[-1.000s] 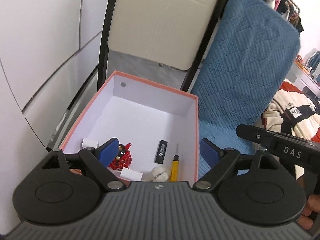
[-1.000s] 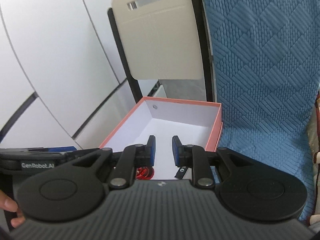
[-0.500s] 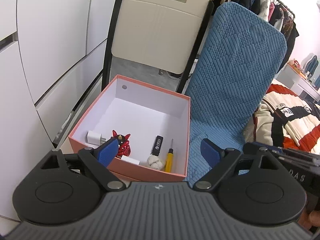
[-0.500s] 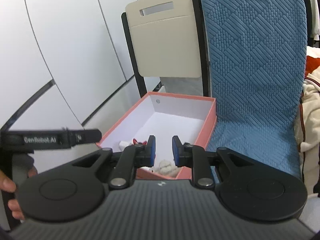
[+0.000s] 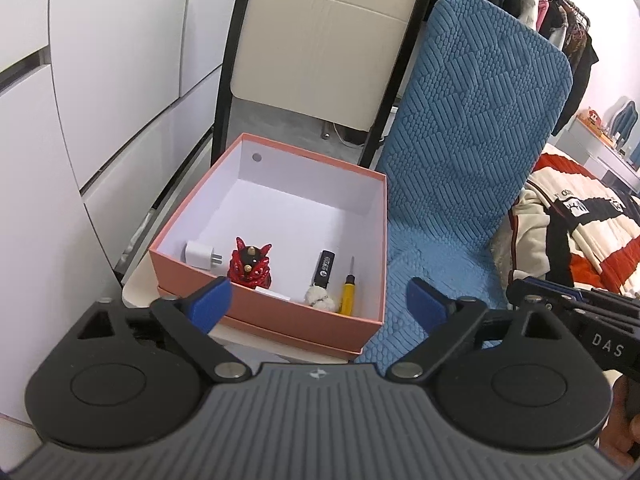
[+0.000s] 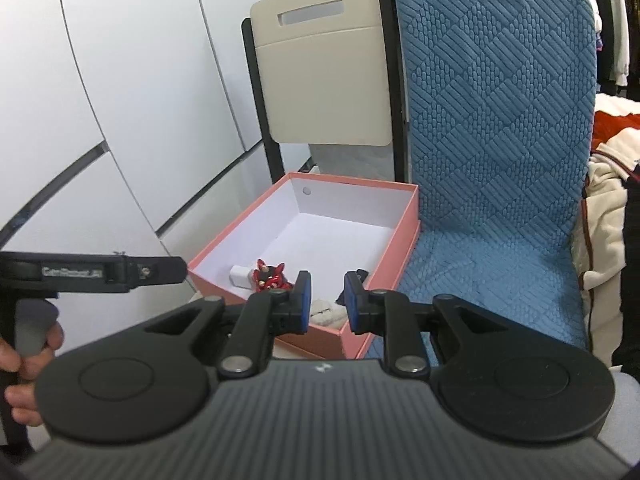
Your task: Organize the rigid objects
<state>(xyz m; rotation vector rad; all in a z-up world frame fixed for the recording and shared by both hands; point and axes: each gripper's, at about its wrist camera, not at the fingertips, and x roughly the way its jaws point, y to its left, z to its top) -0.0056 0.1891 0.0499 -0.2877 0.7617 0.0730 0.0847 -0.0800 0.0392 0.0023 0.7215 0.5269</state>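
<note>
With small items grouped at near end of pink box [image 5: 280, 322], left gripper [image 5: 318, 304] spread wide, right gripper [image 6: 325, 300] nearly pressed together, both empty; advice: approach from above, avoid rim.

Legible text, left wrist view: "DAS" in pale capitals on the black body of the right gripper [image 5: 532, 304], at 4 o'clock. Striped garment [image 5: 580, 216] at 3 o'clock carries lettering, unreadable. Black USB stick [image 5: 325, 263] shows small print, too small to read. Right wrist view: left gripper [image 6: 152, 272] label at 9 o'clock, blurred.
</note>
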